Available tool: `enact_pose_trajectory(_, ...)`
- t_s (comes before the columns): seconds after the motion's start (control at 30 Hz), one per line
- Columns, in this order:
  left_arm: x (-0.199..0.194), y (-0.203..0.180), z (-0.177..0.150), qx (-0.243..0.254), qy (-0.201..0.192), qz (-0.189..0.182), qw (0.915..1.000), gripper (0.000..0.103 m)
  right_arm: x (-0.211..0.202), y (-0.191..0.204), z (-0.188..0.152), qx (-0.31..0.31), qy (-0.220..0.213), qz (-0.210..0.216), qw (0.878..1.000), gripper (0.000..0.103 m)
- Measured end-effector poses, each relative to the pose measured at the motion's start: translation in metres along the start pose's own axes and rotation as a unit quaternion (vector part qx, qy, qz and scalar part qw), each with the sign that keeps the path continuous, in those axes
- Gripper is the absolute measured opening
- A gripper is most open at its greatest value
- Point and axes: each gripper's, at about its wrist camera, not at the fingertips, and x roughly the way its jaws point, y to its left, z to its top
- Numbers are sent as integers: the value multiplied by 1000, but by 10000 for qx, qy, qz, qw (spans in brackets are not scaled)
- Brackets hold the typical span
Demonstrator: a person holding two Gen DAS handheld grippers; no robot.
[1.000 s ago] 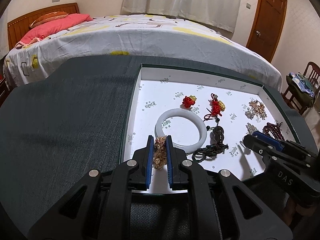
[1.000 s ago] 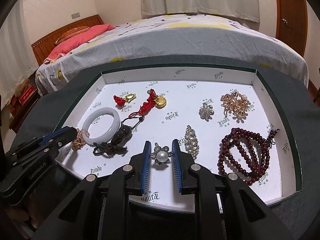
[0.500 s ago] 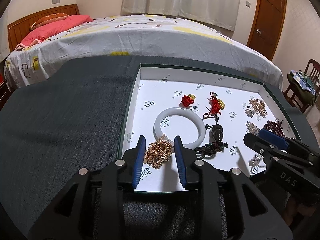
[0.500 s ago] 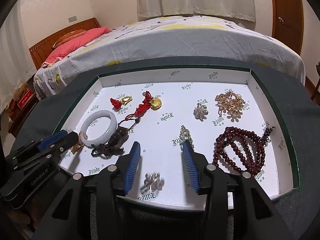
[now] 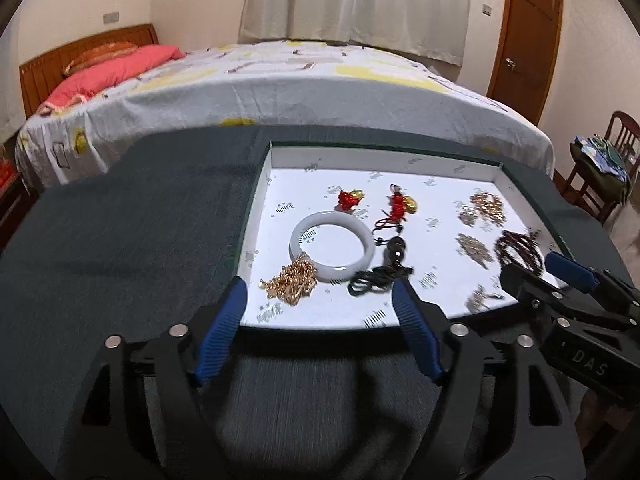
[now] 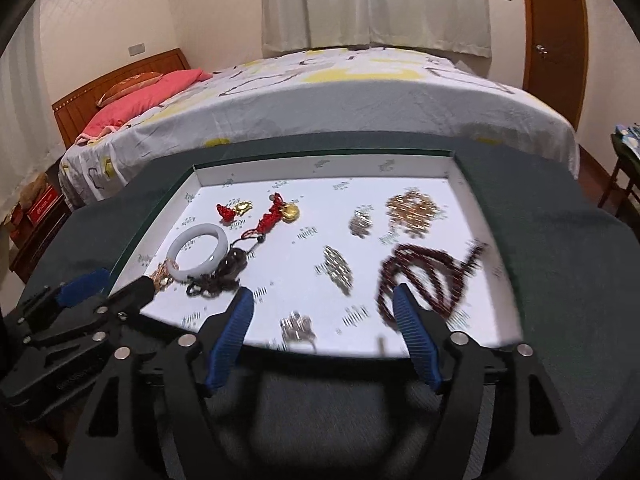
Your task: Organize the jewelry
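A white tray [image 5: 384, 160] with a green rim holds the jewelry. My left gripper [image 5: 320, 286] hovers over the tray's near edge, its jaws opening wide with nothing pressed between them. A gold chain [image 5: 292, 282] lies loose just ahead of it, against a white bangle [image 5: 332, 246] and beside a dark corded pendant [image 5: 384, 272]. My right gripper [image 6: 323, 292] is also opening. A pearl brooch [image 6: 298, 326] lies free on the tray floor below its fingers. Dark red beads [image 6: 424, 276] lie by its right finger. Each gripper shows in the other's view, the right gripper [image 5: 532, 266] and the left gripper [image 6: 120, 280].
Red knot charms [image 6: 276, 212], a crystal brooch [image 6: 338, 266] and a gold cluster [image 6: 414, 208] lie further back in the tray. The tray sits on a dark green table [image 5: 140, 240]. Behind it stands a bed [image 5: 300, 92], with a chair [image 5: 600, 176] at the right.
Both grippers went from shut to wide open, dropping the gold chain and the pearl brooch onto the tray. Both have pulled back and up toward the near edge.
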Motion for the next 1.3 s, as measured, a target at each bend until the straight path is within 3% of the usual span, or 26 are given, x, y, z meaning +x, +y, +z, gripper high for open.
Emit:
enact_pose_trajectory(0.23,-76,-6,-8,31,-389,61,9992,89,-71,-5,-15,-43,-240,-135,9996,73)
enact_pose_trajectory(0.73,-236,-4,-35,96,-1255,529,9906,98,-216,5,-39,-272,-1174,-203,9925,80)
enact_pose_trajectory(0.93,-274,3,-45,22,-1453,736,9866,98,-247,3,-46,-301,-1396,-260,9894,80)
enact_pose_trajectory(1.3,-302,-1,-47,4,-1674,606,9840,98,-267,9,-47,-314,-1616,-275,9860,80)
